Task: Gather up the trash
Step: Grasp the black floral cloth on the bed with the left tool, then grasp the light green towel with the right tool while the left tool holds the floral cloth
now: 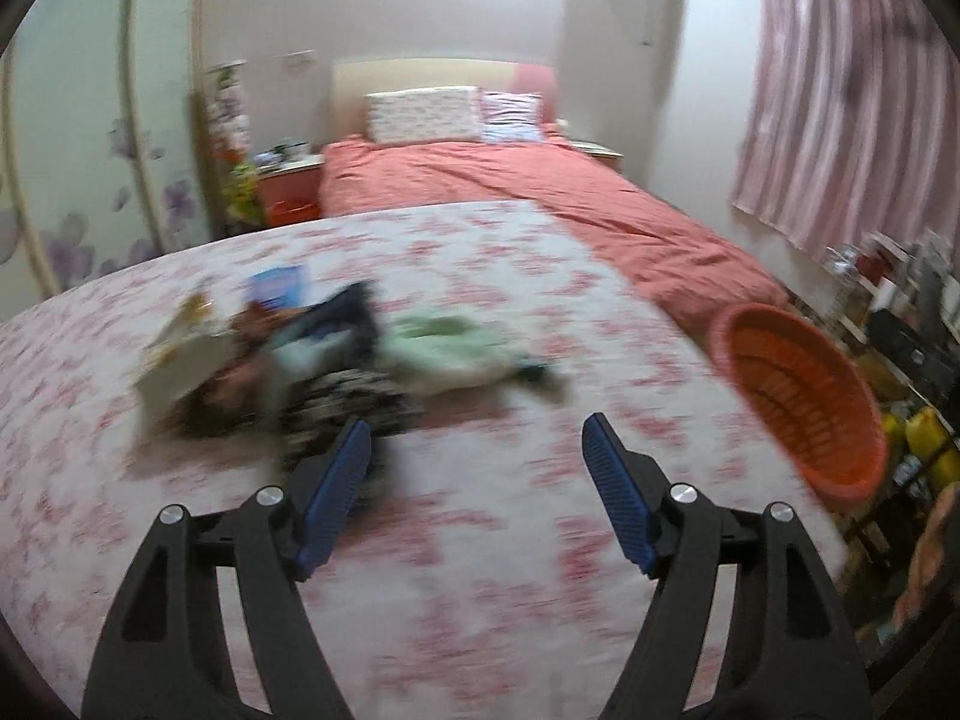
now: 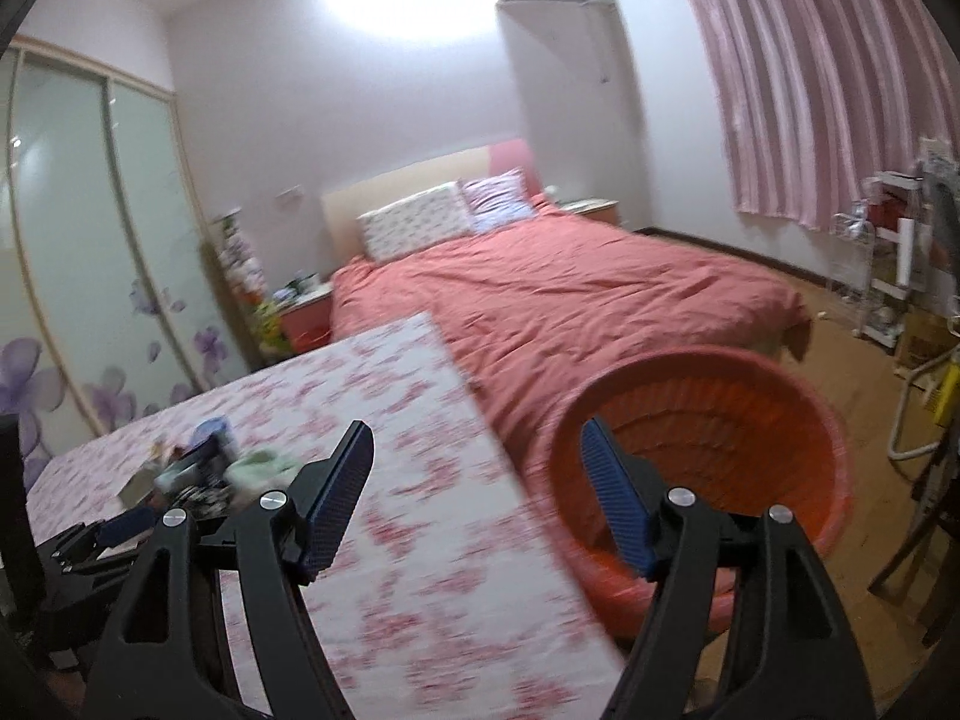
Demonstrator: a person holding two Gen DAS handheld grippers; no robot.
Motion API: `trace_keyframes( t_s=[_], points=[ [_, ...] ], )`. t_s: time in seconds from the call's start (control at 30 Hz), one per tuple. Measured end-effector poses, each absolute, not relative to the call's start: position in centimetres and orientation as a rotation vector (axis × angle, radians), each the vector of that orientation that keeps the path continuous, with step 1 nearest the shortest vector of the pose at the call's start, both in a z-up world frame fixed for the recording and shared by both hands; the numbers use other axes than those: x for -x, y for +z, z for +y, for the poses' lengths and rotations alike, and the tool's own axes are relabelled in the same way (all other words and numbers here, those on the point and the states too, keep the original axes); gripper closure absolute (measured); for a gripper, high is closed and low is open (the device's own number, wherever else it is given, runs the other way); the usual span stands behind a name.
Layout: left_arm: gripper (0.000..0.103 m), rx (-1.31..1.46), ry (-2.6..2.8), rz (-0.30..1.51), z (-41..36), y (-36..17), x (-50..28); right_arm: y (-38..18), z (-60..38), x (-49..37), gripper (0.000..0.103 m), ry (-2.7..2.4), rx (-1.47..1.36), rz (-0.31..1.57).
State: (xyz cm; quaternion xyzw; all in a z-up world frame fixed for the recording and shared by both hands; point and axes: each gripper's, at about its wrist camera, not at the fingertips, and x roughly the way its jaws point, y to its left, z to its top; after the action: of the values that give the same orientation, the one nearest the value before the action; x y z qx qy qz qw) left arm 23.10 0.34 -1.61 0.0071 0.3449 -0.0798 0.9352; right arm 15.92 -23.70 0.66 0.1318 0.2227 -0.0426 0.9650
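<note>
Blue-padded left tongs (image 1: 471,441) hang spread wide and empty over the floral-cloth surface (image 1: 480,540), with nothing between the pads, which suits a reach for more litter. Left of the orange basket (image 1: 804,402), well apart from it, the trash pile (image 1: 312,354) lies on the cloth: a cardboard box, a blue packet, dark wrappers and a pale green crumple, all too blurred to name further. The basket sits tipped at the surface's right edge, probably so rubbish can be dropped straight in. Right tongs (image 2: 477,441) gape just as wide and empty, the right pad in front of the basket's mouth.
</note>
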Motion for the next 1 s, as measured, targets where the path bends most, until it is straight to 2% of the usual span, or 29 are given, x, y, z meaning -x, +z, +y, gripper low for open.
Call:
trace_keyframes(
  t_s=[0.23,0.43,0.53,0.67,0.7,0.77,0.87,1.0],
  points=[
    [0.031,0.063,-0.079,0.782,5.5,-4.0,-25.7,-0.4,-19.8,-17.1,0.032,-0.009,-0.225,0.497],
    [0.031,0.097,-0.062,0.839,6.4,-5.8,-27.7,-1.2,-17.8,-17.9,0.032,0.022,-0.213,0.532],
    [0.035,0.099,-0.064,0.858,6.2,-6.5,-28.6,-1.6,-17.2,-18.5,0.032,0.029,-0.215,0.548],
    [0.051,0.115,-0.086,0.886,6.1,-7.0,-29.5,-2.2,-16.8,-18.9,0.032,0.037,-0.215,0.566],
    [0.063,0.117,-0.091,0.883,6.1,-6.9,-29.6,-2.3,-16.6,-19.0,0.032,0.038,-0.214,0.569],
    [0.077,0.119,-0.113,0.89,6.0,-7.0,-29.6,-2.3,-16.4,-19.2,0.032,0.042,-0.211,0.575],
    [0.083,0.106,-0.139,0.867,5.9,-6.7,-29.0,-2.3,-16.0,-19.3,0.032,0.045,-0.205,0.578],
    [0.086,0.092,-0.175,0.825,6.0,-5.7,-27.6,-2.2,-15.5,-19.6,0.032,0.049,-0.201,0.58]
  ],
)
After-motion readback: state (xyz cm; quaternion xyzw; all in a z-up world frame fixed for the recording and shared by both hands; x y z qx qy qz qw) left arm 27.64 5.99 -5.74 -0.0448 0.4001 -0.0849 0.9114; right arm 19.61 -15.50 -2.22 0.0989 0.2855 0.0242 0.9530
